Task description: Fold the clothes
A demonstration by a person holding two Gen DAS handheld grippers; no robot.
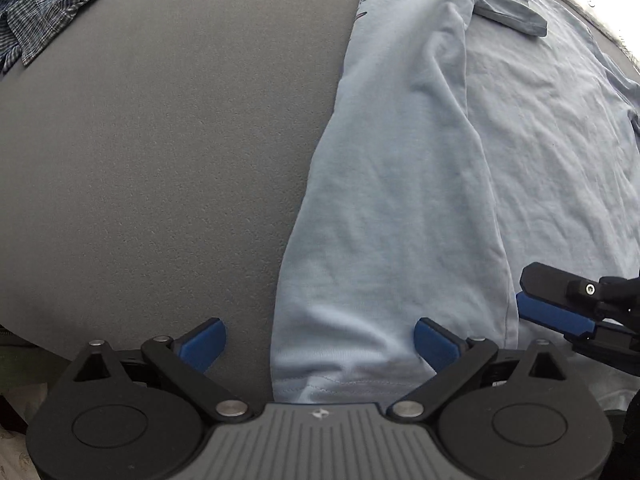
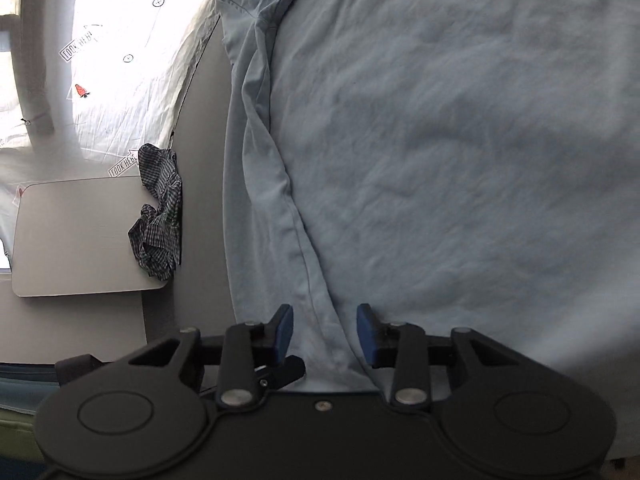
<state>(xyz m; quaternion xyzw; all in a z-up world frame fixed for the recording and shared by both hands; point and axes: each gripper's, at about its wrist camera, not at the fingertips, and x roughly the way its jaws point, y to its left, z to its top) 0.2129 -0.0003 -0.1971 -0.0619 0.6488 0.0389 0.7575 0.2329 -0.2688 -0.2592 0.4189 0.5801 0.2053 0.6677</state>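
Note:
A light-blue T-shirt (image 1: 540, 140) lies spread on the grey table (image 1: 160, 160), with one long side folded over onto its body as a flap (image 1: 400, 200). My left gripper (image 1: 320, 344) points down over the hem end of that flap. It is wide open and its pads are clear of the cloth. Just to its right is my right gripper (image 1: 528, 296), low over the shirt. In the right wrist view the T-shirt (image 2: 440, 140) fills the frame. The right gripper (image 2: 325, 332) straddles a seamed fold edge (image 2: 304, 248), partly open, with cloth between the pads but no visible pinch.
A crumpled blue-checked shirt (image 1: 52, 12) lies at the table's far corner and shows again in the right wrist view (image 2: 160, 216), beside a pale flat board (image 2: 80, 236). A white printed sheet (image 2: 120, 60) lies beyond the table edge.

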